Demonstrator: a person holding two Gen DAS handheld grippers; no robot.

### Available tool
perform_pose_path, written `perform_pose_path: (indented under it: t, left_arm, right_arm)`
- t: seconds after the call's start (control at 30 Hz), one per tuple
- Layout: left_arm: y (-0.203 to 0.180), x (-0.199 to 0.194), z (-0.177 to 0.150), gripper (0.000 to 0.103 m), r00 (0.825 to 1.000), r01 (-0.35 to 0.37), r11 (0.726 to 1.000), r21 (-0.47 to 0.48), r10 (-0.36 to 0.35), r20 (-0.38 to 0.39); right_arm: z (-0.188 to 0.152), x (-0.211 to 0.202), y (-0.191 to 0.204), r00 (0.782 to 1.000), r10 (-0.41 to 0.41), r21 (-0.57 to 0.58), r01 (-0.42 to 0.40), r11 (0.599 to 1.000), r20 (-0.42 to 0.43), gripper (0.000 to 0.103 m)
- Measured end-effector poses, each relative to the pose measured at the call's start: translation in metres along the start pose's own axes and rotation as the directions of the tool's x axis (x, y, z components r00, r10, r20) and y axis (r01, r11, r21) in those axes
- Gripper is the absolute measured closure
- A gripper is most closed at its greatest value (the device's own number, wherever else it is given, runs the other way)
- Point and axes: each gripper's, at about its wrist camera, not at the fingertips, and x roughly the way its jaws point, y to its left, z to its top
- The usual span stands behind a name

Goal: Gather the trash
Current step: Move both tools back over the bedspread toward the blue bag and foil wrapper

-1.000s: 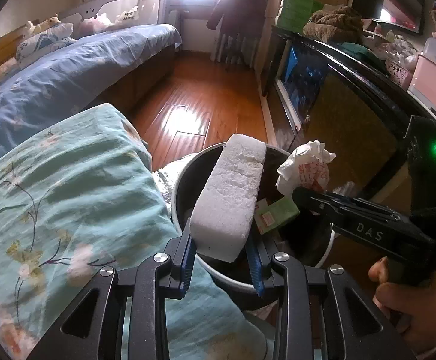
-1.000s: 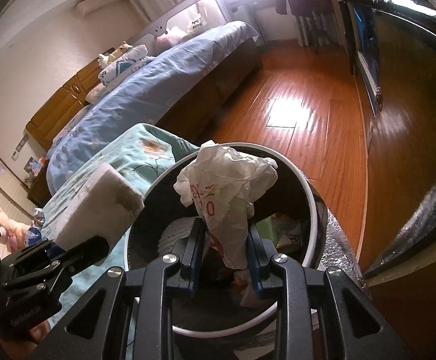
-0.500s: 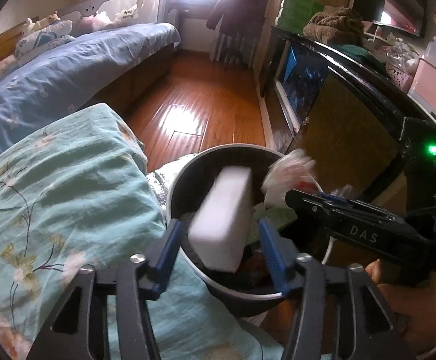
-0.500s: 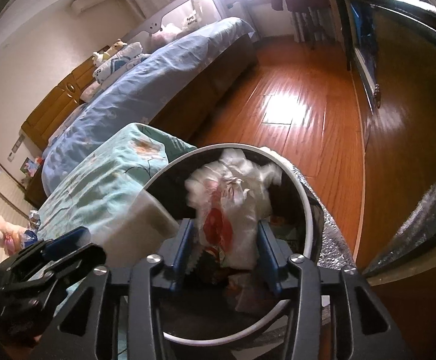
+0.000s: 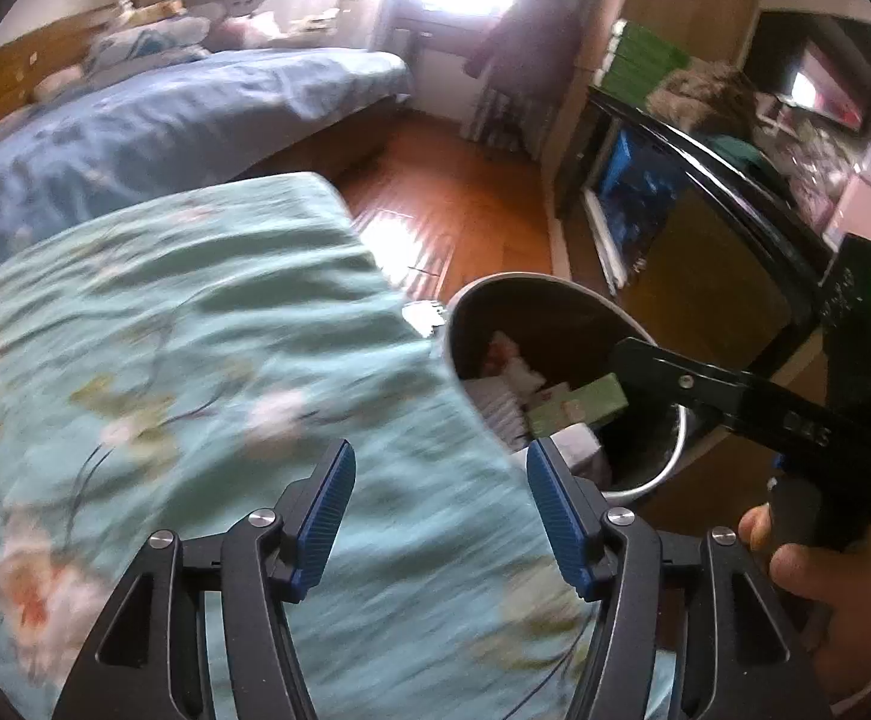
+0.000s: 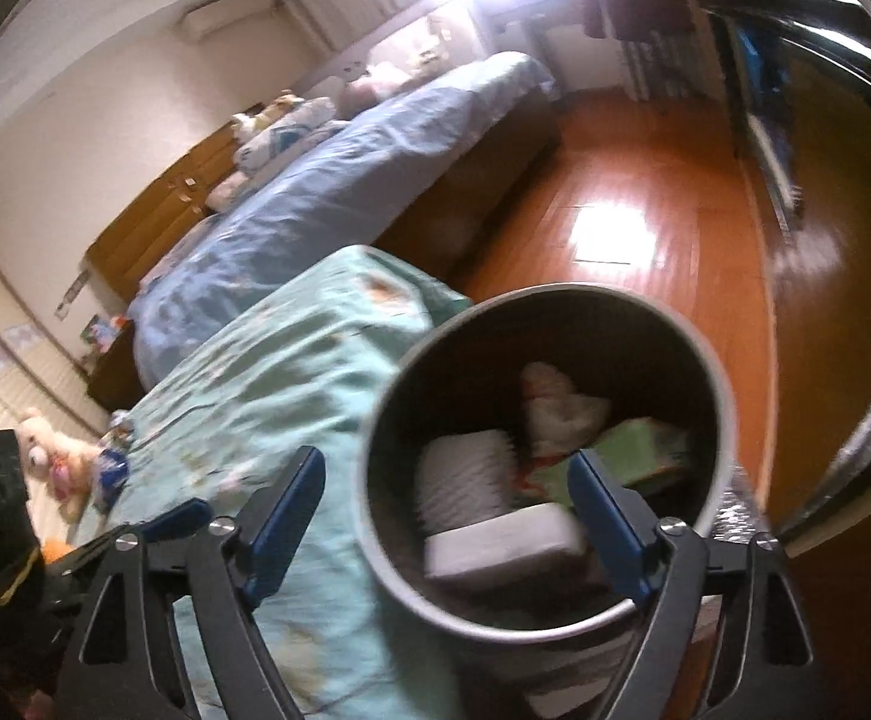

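Observation:
My left gripper hangs over the teal floral blanket, jaws still opening, nothing between them. To its right stands the round trash bin. My right gripper is above the bin, its jaws opening wide and empty. Inside the bin lie the white foam block, the crumpled white paper, a green box and a ribbed white piece. In the left wrist view the right gripper reaches over the bin, held by a hand. The left gripper shows at the lower left of the right wrist view.
A bed with a blue cover lies behind the teal blanket. Wooden floor runs between the bed and a dark glossy cabinet close to the bin's right. Plush toys sit at the far left.
Both grippers opened and dropped their loads: the foam block and the crumpled paper now lie in the bin. The left gripper has swung left, over the blanket.

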Motion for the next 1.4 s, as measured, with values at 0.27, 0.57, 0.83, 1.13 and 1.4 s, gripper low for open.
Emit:
perform_pose_path:
  t: [0.27, 0.57, 0.83, 1.13, 1.4]
  left_arm:
    - [0.044, -0.047, -0.027, 0.043, 0.996, -0.077, 0.994, -0.074, 0.08, 0.049]
    - [0.098, -0.096, -0.052, 0.043, 0.985, -0.142, 0.972, -0.185, 0.158, 0.074]
    - [0.136, -0.125, -0.073, 0.042, 0.973, -0.193, 0.946, -0.261, 0.219, 0.075]
    - [0.185, -0.146, -0.083, 0.042, 0.951, -0.261, 0.901, -0.347, 0.302, 0.069]
    - [0.231, -0.153, -0.074, 0.039, 0.924, -0.332, 0.865, -0.376, 0.379, 0.057]
  right_arm:
    - [-0.015, 0.014, 0.059, 0.995, 0.1, -0.081, -0.102, 0.991, -0.03, 0.018]
    - [-0.034, 0.037, 0.119, 0.981, 0.17, -0.163, -0.184, 0.969, -0.097, 0.018]
    - [-0.046, 0.061, 0.158, 0.966, 0.209, -0.216, -0.239, 0.947, -0.153, 0.018]
    - [-0.052, 0.093, 0.203, 0.94, 0.266, -0.284, -0.32, 0.904, -0.215, 0.018]
    - [-0.051, 0.123, 0.228, 0.929, 0.274, -0.309, -0.345, 0.886, -0.251, 0.018]
